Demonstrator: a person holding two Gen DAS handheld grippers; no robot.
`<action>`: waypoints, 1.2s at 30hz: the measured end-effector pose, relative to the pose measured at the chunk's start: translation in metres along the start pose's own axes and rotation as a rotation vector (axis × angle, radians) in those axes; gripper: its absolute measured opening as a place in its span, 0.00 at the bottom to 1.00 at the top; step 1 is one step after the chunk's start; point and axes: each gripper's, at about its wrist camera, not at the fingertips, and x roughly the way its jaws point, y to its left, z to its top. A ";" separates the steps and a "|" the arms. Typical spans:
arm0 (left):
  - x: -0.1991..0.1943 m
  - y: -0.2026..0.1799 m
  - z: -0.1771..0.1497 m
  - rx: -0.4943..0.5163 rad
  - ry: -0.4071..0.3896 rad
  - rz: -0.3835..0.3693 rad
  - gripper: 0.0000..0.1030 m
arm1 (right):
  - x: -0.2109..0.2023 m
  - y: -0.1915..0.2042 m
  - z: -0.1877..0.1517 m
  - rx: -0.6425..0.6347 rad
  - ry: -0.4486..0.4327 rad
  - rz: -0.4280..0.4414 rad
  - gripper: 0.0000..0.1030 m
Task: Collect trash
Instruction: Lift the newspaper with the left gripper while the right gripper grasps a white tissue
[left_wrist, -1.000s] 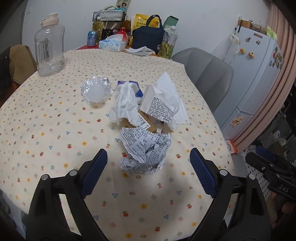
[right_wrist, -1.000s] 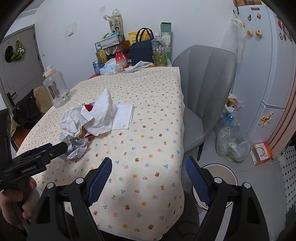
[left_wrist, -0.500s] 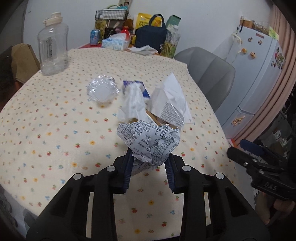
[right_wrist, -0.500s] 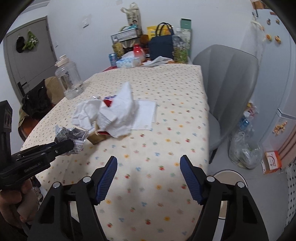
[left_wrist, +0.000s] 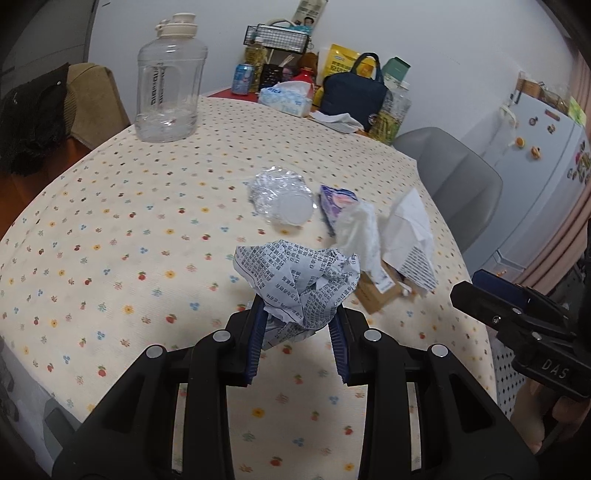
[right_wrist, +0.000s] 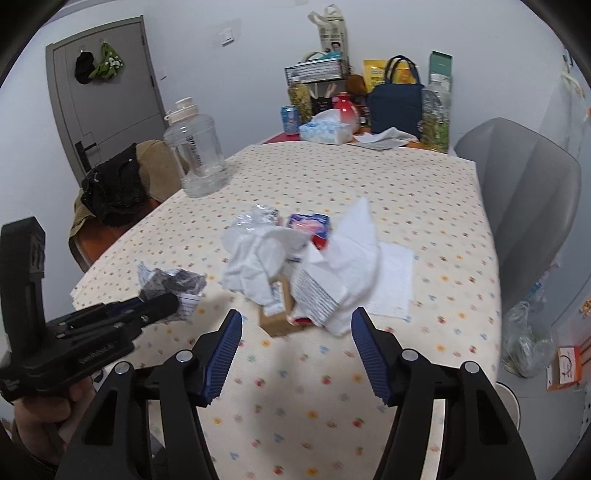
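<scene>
Crumpled newspaper clamped in left tongs — right tongs apart, tissue heap ahead, water jug beyond.

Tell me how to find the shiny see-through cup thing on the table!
Start at the big clear jug on the flowered table. Look toward the trash pile in the middle. The crushed plastic cup lies at the pile's jug side, the only clear, crinkly thing there; its neighbours are paper.

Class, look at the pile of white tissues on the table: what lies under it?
Under the white tissues a brown cardboard box and a printed paper stick out, with a red-blue packet behind. Anything deeper is covered.
</scene>
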 end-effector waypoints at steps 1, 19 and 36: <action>0.001 0.004 0.001 -0.008 -0.001 0.003 0.31 | 0.003 0.003 0.003 -0.005 0.000 0.003 0.59; 0.014 0.064 0.012 -0.114 0.004 0.053 0.31 | 0.082 0.045 0.025 -0.068 0.119 0.003 0.18; 0.008 0.032 0.028 -0.060 -0.032 0.005 0.31 | 0.017 0.037 0.053 -0.065 -0.029 0.063 0.05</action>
